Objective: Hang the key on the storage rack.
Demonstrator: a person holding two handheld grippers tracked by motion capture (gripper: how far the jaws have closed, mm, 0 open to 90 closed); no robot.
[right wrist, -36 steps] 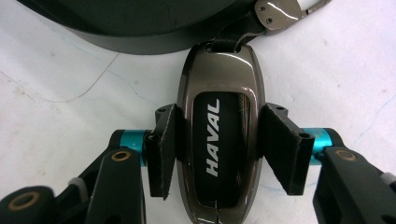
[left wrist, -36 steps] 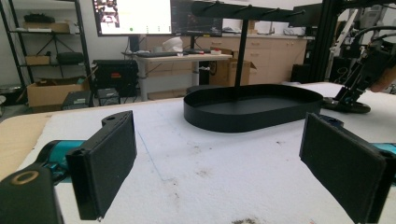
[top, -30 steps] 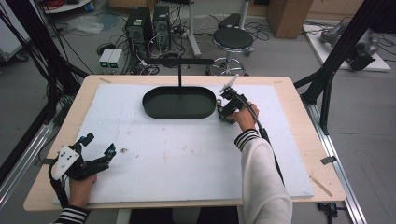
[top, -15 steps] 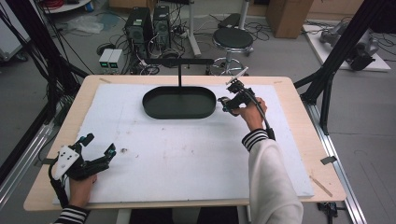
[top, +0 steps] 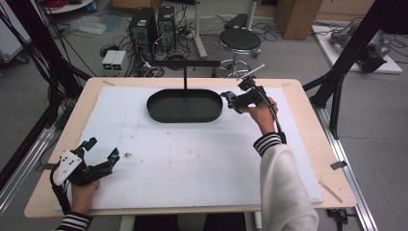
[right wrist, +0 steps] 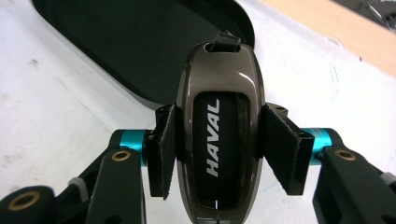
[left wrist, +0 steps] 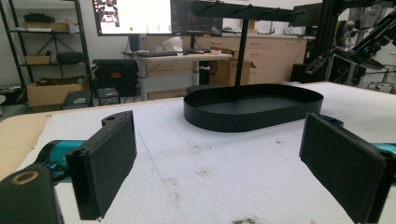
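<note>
White mat (top: 192,159); key fob (right wrist: 219,135) reads "HAVAL".

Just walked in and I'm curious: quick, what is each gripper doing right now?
Left gripper: open, holding nothing, low over the white mat.
Right gripper: closed on a HAVAL car key fob, beside the black tray.

Glossy dark plastic key fob (right wrist: 218,135), matt black tray (top: 184,106), rough stained white table cover (top: 192,154).
</note>
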